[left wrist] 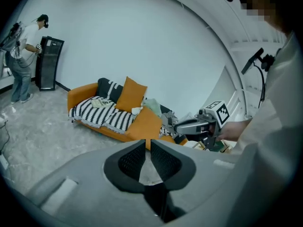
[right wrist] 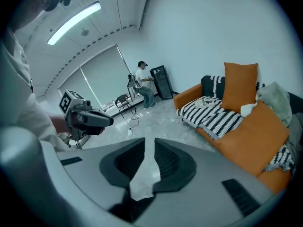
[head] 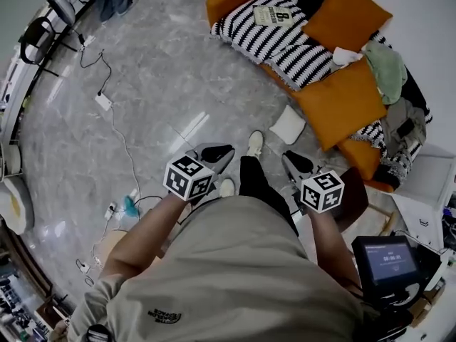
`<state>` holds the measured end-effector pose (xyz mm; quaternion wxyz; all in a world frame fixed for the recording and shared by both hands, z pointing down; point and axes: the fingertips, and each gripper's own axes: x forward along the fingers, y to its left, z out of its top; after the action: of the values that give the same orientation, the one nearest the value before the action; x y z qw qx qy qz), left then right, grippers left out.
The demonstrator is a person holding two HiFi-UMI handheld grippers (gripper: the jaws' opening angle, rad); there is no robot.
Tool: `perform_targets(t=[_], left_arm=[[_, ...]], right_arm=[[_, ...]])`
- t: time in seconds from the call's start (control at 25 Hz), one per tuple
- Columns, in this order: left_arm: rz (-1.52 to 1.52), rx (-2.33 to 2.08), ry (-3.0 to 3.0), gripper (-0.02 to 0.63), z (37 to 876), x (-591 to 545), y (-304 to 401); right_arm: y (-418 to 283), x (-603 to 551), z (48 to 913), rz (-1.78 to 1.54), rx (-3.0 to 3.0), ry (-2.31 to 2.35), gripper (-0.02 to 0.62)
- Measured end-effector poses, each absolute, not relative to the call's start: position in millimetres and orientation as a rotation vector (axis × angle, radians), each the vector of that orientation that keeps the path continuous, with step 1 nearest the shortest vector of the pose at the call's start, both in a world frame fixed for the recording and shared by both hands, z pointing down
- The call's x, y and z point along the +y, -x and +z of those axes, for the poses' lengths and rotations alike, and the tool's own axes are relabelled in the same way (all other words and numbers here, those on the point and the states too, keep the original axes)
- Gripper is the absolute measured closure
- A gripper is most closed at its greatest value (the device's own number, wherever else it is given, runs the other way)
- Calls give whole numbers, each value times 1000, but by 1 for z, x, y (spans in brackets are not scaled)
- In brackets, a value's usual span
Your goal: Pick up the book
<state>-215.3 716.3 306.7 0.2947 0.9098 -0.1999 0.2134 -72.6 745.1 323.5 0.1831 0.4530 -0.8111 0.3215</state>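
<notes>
Left gripper (head: 217, 152) is pressed together, right gripper (head: 295, 164) slightly spread and empty, above grey marble floor (head: 164, 77); book (head: 274, 14) lies far off on striped blanket (head: 246, 35).

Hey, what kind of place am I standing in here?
Probably a recording studio or lab dressed as a living room: an orange sofa with a striped blanket, loose cables across the polished floor, and another person working at a black cabinet.
</notes>
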Motion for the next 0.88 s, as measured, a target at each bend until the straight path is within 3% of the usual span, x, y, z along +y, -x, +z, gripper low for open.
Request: perform_targets(t=[0.08,0.12,0.56,0.88], left_arm=[[585,-564,-2400,583,308,690,206],[597,-581,-2393,583,307,675,199],[643,-706,-2390,583,283,520,129],[639,-706,-2323,581,309,426,142]], right_arm=[[61,707,324,899,-2304,-1256,460],[56,687,323,892,-2320,-1245,452],[-4,508,321,874,-2405,-1108,448],[-1,424,356,955,-2343,-1092,448]])
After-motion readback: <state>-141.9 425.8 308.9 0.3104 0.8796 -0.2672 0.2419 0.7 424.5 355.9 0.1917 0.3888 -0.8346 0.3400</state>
